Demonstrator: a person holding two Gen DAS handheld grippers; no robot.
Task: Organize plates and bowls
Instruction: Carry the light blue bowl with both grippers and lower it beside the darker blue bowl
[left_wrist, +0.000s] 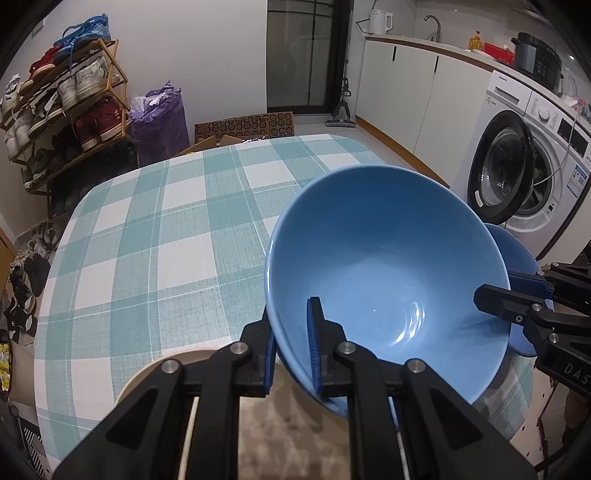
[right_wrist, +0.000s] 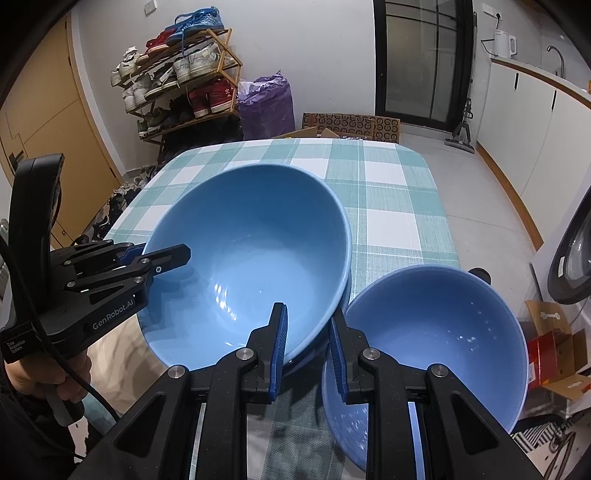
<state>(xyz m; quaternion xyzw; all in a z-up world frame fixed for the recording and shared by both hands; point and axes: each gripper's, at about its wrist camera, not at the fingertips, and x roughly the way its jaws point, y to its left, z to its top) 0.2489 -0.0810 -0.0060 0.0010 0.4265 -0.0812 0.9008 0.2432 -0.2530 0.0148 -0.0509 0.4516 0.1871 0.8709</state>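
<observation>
A worktop (right_wrist: 391, 206) covered in a teal and white checked cloth fills the middle of both views, running from the lower foreground to the upper centre. A large light blue bowl (right_wrist: 251, 254) sits tilted at the centre of the right wrist view and at the lower right of the left wrist view. The left gripper (left_wrist: 291, 343), at the bottom centre of its own view, is pinched onto this bowl's near rim, one finger inside and one outside. The right gripper (right_wrist: 306, 347), at the bottom centre of its view, is clamped on the rim as well, its left finger inside the large bowl. A smaller, darker blue bowl (right_wrist: 436, 332) lies at the lower right, touching the large bowl's side. A person's hand (right_wrist: 62, 373) grips the left gripper's handle at the lower left edge.
</observation>
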